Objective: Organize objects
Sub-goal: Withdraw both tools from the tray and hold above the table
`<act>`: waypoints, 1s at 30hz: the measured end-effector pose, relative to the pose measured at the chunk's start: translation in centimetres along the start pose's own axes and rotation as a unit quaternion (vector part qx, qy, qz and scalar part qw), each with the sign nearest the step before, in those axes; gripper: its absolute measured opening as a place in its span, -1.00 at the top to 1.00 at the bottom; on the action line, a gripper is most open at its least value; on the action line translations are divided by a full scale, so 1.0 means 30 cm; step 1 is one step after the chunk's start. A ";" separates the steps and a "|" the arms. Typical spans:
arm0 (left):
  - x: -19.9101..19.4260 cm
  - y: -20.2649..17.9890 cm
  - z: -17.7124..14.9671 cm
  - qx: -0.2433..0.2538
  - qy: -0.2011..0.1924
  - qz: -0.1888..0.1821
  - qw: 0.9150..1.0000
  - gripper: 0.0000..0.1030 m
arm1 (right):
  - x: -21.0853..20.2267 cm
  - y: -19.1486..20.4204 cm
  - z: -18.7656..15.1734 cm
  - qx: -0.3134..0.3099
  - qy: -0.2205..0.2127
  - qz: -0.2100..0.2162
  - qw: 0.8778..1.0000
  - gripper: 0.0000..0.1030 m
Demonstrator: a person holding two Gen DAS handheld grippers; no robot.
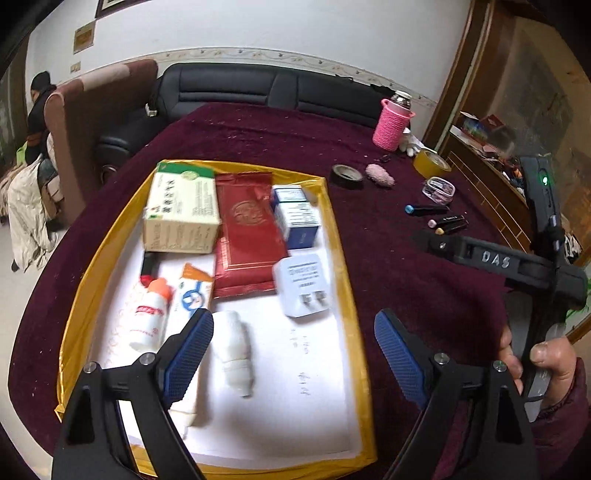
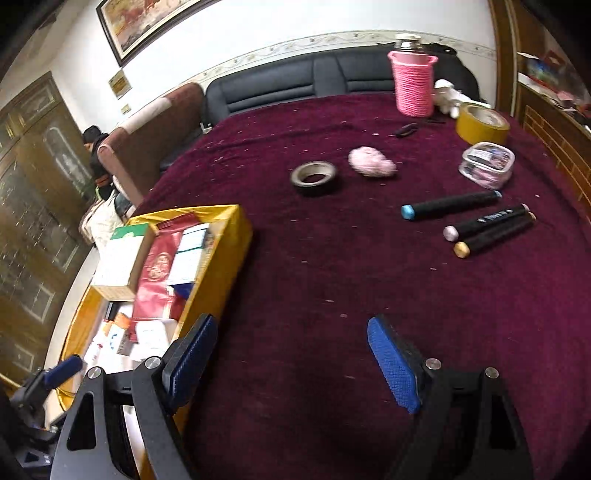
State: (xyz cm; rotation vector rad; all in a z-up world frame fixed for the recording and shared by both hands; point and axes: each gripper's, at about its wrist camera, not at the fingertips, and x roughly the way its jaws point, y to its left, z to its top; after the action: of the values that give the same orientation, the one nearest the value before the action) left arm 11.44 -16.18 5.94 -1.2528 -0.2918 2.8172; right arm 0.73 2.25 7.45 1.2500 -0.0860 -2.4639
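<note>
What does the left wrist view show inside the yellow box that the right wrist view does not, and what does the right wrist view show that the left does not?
Only the left wrist view shows the box floor clearly: the white plug adapter, the white roll and the orange-capped bottle. It also shows the hand holding the right gripper.

Only the right wrist view shows the framed painting and the wooden cabinet.

Both show the yellow box, the red packet, the three markers, the pink holder and open, empty jaws; the left gripper hangs over the box.
</note>
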 end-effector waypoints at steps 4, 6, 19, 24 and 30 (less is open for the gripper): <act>0.003 -0.065 0.010 0.018 0.000 -0.002 1.000 -0.75 | -0.034 -0.027 -0.018 -0.017 -0.023 -0.042 0.999 -0.71; 0.012 -0.094 0.012 0.026 0.003 -0.002 1.000 -0.76 | -0.059 -0.040 -0.025 -0.023 -0.038 -0.062 0.997 -0.72; 0.053 -0.229 0.012 0.063 0.021 -0.003 0.998 -0.76 | -0.138 -0.125 -0.036 -0.042 -0.081 -0.133 0.987 -0.77; 0.061 -0.259 0.016 0.070 0.024 -0.006 0.997 -0.76 | -0.147 -0.151 -0.030 -0.039 -0.084 -0.141 0.986 -0.78; 0.083 -0.281 0.016 0.077 0.032 -0.007 0.997 -0.76 | -0.147 -0.176 -0.026 -0.034 -0.084 -0.152 0.984 -0.78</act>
State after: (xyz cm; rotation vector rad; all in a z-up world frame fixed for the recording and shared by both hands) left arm 9.12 -7.68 6.03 -1.2995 -0.0794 2.7209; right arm 2.10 8.80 9.19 1.0938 0.1544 -2.8027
